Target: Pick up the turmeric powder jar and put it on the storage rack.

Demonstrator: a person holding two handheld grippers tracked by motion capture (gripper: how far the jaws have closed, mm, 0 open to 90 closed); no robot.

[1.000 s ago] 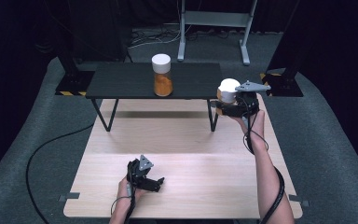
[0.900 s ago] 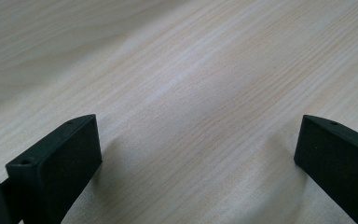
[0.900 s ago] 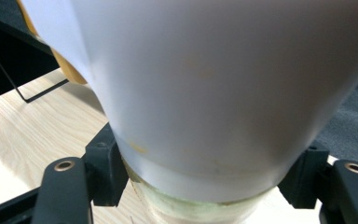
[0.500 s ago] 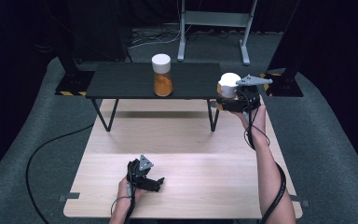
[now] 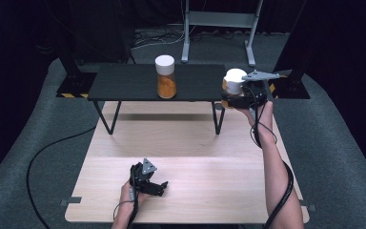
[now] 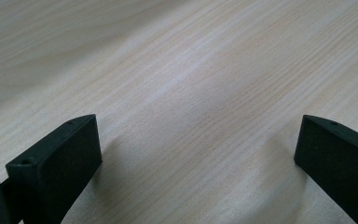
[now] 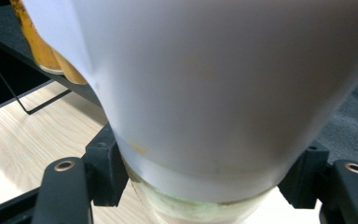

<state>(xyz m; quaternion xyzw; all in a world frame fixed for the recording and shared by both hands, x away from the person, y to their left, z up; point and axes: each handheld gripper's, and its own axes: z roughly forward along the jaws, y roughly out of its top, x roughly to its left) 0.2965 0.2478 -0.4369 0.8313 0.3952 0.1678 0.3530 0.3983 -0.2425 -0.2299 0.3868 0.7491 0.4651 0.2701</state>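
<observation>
One jar (image 5: 234,82) between right gripper (image 5: 238,99) jaws (clamped).

A white-lidded jar (image 7: 223,93) sits close against the camera, clamped just below its lid between the right gripper's (image 7: 205,179) two black jaws. Behind it at upper left, another jar (image 7: 39,44) with orange contents stands on a black shelf (image 7: 9,35), above a pale wooden table (image 7: 23,135).

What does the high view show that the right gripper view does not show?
High view alone: the left claw open on the wooden table, the person's forearms, and the black shelf's legs. Right gripper view alone: a close look at the jaws pressing under the held jar's white lid. Both share that held jar, the second jar, the shelf and the table.
</observation>
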